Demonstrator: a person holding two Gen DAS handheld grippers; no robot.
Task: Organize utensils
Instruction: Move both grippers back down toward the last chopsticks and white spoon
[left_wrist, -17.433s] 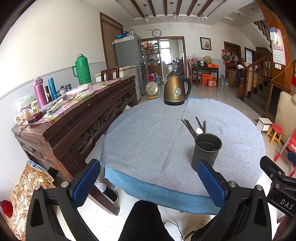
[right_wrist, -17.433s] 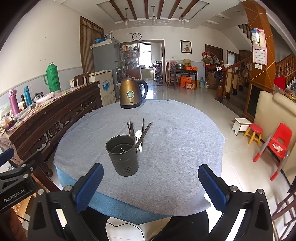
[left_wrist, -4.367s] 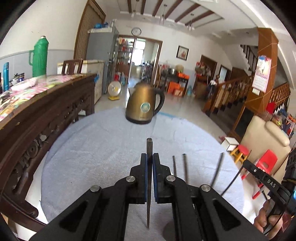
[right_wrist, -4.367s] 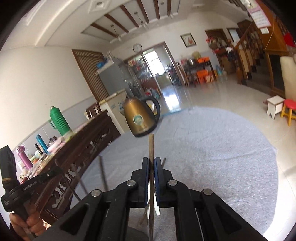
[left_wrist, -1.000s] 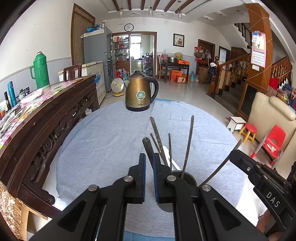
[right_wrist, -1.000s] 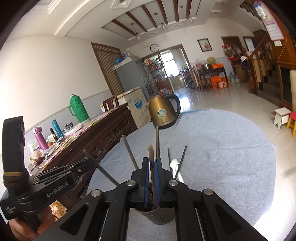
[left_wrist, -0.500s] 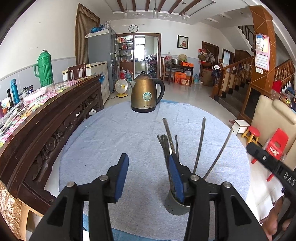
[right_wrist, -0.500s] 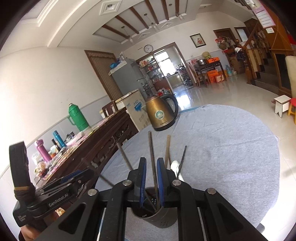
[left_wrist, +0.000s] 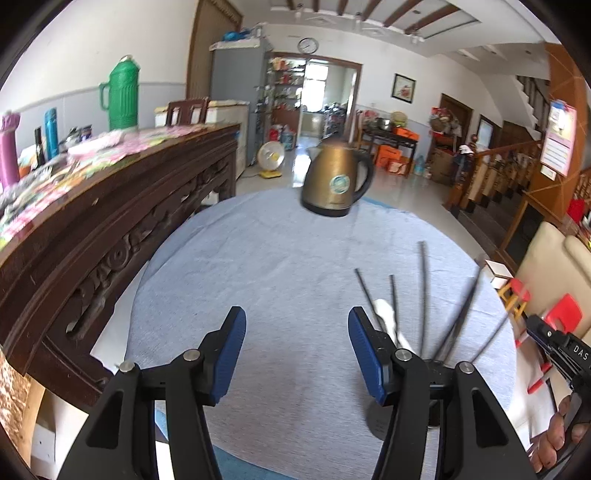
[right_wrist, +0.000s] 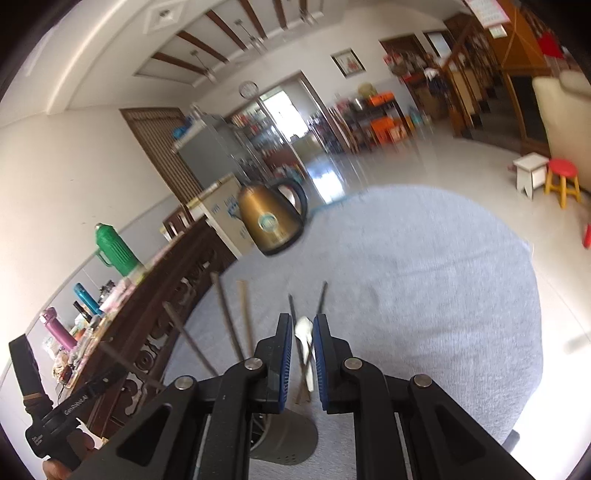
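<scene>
A dark grey utensil holder (right_wrist: 286, 441) stands near the front of the round table, mostly hidden behind my grippers; it also shows in the left wrist view (left_wrist: 380, 421). Several dark chopsticks (left_wrist: 423, 295) stand in it and lean outward (right_wrist: 225, 317). A white spoon (right_wrist: 306, 345) and two chopsticks (right_wrist: 321, 301) lie on the cloth behind the holder; the spoon also shows in the left wrist view (left_wrist: 386, 317). My left gripper (left_wrist: 295, 354) is wide open and empty, left of the holder. My right gripper (right_wrist: 303, 360) is open a little and empty, above the holder.
A gold kettle (left_wrist: 334, 184) stands at the far side of the grey-clothed table (left_wrist: 277, 251). A carved dark wooden sideboard (left_wrist: 92, 229) with flasks and papers runs along the left. Red and white stools (right_wrist: 546, 177) and a cream sofa stand on the right.
Both grippers have opened and let their chopsticks go into the holder. The left one has swung left and opened wide; the right one has lifted and tilted.
</scene>
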